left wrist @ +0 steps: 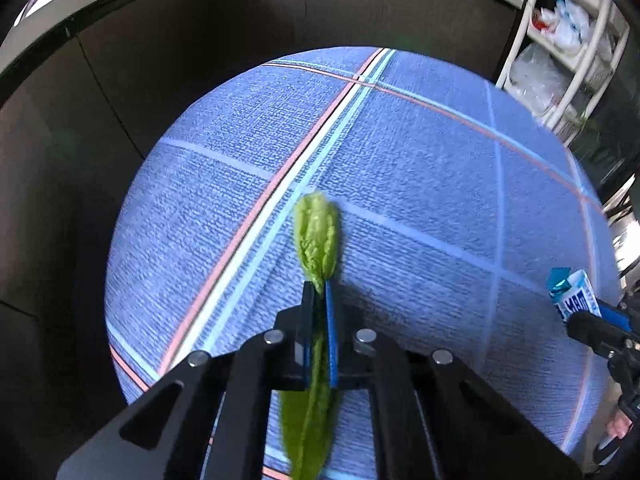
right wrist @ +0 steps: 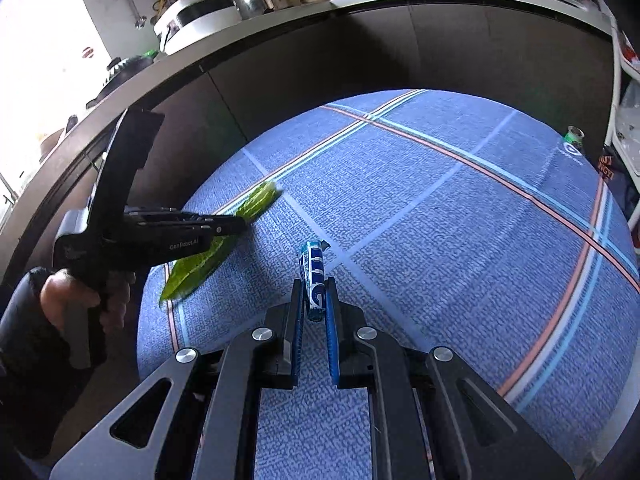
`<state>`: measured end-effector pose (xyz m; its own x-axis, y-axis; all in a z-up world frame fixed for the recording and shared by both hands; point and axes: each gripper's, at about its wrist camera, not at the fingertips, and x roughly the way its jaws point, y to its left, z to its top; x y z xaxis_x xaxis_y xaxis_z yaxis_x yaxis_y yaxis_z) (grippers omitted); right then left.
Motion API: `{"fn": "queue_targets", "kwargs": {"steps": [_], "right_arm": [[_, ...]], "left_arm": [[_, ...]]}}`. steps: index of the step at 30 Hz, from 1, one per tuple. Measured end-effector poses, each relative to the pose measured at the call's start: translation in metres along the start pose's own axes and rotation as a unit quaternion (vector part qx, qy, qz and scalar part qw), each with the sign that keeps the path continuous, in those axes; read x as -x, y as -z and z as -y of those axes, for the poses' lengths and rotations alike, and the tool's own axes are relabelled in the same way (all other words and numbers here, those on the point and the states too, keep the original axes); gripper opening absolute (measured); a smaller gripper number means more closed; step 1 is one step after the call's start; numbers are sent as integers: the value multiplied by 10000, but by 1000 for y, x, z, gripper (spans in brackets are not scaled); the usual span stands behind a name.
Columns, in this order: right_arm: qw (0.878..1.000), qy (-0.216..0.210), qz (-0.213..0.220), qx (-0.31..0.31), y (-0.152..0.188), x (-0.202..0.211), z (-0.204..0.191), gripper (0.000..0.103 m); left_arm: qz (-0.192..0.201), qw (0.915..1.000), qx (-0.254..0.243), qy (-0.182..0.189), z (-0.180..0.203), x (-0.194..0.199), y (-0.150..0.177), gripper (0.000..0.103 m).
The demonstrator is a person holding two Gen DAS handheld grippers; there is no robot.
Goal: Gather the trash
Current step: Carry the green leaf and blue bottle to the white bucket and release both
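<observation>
Green and limp, the lettuce leaf [left wrist: 318, 236] is pinched between the fingers of your left gripper [left wrist: 319, 292], which are clamped shut on it partway along its length; the tip pokes out toward 12 o'clock and the wider end trails back toward 6 under the gripper body. It looks feather-light, soft and easily torn, so a hold nearer the firmer midrib seems safest, since both ends will likely droop when lifted. Your right gripper [right wrist: 315, 292] is closed on a blue-and-white wrapper [right wrist: 314, 276], crinkly, thin and likely slippery, gripped near its lower end with the torn top standing toward 12. Both pieces sit over the blue plaid tablecloth [right wrist: 440, 240]. No bin or bag for the trash shows in either view; a white shelf rack [left wrist: 560, 60] at 2 o'clock holds plastic bags.
</observation>
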<state>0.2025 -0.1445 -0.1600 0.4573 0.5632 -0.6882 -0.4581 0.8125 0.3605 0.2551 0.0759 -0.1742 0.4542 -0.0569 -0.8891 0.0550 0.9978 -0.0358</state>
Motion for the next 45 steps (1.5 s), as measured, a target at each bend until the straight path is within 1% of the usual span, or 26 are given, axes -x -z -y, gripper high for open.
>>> {"fn": "queue_targets", "kwargs": {"steps": [2,6,9,13,19,25,34,45], "right_arm": [[10000,21,87,-28,1,8,1,9],[9997,40,233,-107,3,23,3,9],[9994,41,308,-154,6,34,5,9],[9989,75,429,-198,11,50,7,9],[9977,180,598,-275,19,78,14,9],[9950,364,824,-424,31,109,26,9],[9895,578,1113,-714,49,147,49,9],[9793,819,1433,-1172,75,185,90,9]], "left_arm": [[96,9993,228,265,-4,11,3,7],[273,9969,465,576,-5,34,7,7],[364,9957,496,691,0,51,11,7],[524,9938,435,876,17,79,16,7],[727,9907,181,1132,52,111,18,7],[807,9875,-99,1351,93,130,19,7],[800,9807,-679,1651,161,142,21,7],[697,9706,-1308,1896,237,141,18,7]]}}
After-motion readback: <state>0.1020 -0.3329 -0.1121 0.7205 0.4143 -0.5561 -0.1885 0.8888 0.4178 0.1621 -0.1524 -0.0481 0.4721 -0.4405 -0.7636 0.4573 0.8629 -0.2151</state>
